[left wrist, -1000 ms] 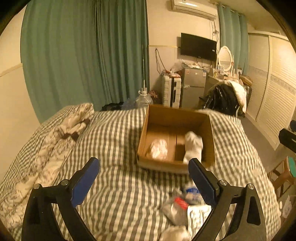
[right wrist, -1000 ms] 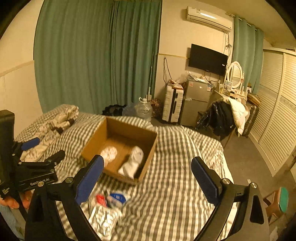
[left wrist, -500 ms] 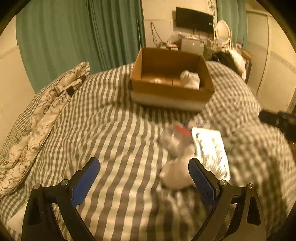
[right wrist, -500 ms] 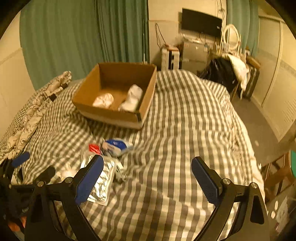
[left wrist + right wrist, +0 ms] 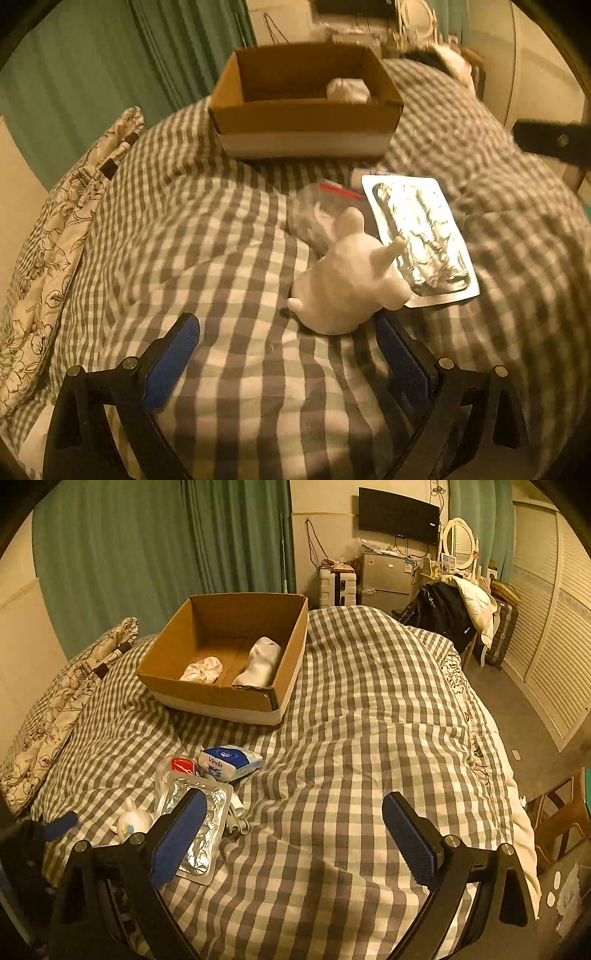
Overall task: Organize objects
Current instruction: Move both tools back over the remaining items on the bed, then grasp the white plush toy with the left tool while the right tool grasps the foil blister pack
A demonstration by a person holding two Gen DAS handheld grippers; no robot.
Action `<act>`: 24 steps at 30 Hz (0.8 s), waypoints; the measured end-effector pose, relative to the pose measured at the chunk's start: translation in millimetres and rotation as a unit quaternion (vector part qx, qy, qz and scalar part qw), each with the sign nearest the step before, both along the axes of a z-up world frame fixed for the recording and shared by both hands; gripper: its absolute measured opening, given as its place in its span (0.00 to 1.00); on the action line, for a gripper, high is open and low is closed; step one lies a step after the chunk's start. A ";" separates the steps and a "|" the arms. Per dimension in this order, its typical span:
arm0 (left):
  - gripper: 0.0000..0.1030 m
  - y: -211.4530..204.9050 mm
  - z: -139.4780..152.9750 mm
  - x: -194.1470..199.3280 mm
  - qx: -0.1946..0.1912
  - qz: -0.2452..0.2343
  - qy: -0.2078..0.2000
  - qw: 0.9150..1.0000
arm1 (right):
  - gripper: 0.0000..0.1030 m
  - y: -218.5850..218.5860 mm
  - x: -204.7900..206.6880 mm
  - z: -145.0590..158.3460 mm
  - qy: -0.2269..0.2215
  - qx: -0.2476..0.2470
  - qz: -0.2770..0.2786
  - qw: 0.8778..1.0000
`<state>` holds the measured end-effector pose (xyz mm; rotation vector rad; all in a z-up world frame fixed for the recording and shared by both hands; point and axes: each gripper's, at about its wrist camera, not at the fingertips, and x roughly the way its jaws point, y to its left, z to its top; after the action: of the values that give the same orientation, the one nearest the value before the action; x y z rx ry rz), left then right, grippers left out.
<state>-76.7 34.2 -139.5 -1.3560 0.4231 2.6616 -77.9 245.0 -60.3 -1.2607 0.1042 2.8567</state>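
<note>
A white rabbit figurine (image 5: 345,277) lies on the checked bedspread just ahead of my open left gripper (image 5: 291,339), close to its right finger. Beside it lie a silver foil pack (image 5: 421,236) and a clear bag with a red strip (image 5: 317,214). A cardboard box (image 5: 306,110) beyond them holds white socks (image 5: 258,661) and a white scrunchie (image 5: 202,669). In the right wrist view the rabbit figurine (image 5: 133,819), foil pack (image 5: 201,830), a blue tissue pack (image 5: 229,761) and the box (image 5: 221,698) lie to the left of my open, empty right gripper (image 5: 295,825).
A floral pillow (image 5: 55,236) lies along the bed's left edge. Green curtains (image 5: 147,554) hang behind the box. A chair with clothes (image 5: 454,605), a fridge and a suitcase stand past the bed's far end. The left gripper shows at lower left in the right wrist view (image 5: 55,825).
My left gripper has dropped and moved forward toward the rabbit figurine, which now sits just ahead of its fingers. My right gripper has tilted down a little over the bed.
</note>
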 end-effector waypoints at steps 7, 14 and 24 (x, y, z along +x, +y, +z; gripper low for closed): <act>0.96 12.4 5.4 -16.7 0.023 -0.020 0.012 0.999 | 0.93 -5.8 -0.3 -5.3 -0.007 0.004 0.005 1.000; 0.54 20.6 -1.5 -20.0 0.049 -0.055 -0.011 0.997 | 0.93 -10.5 -1.0 -7.7 -0.013 0.013 0.002 1.000; 0.40 -15.4 26.1 -11.5 0.122 -0.015 0.010 0.992 | 0.93 -36.6 -1.1 -6.9 -0.009 0.045 0.029 0.999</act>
<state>-88.1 18.8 -113.3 -1.2401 0.1135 2.6014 -78.9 208.4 -67.1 -1.2925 -0.0616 2.8609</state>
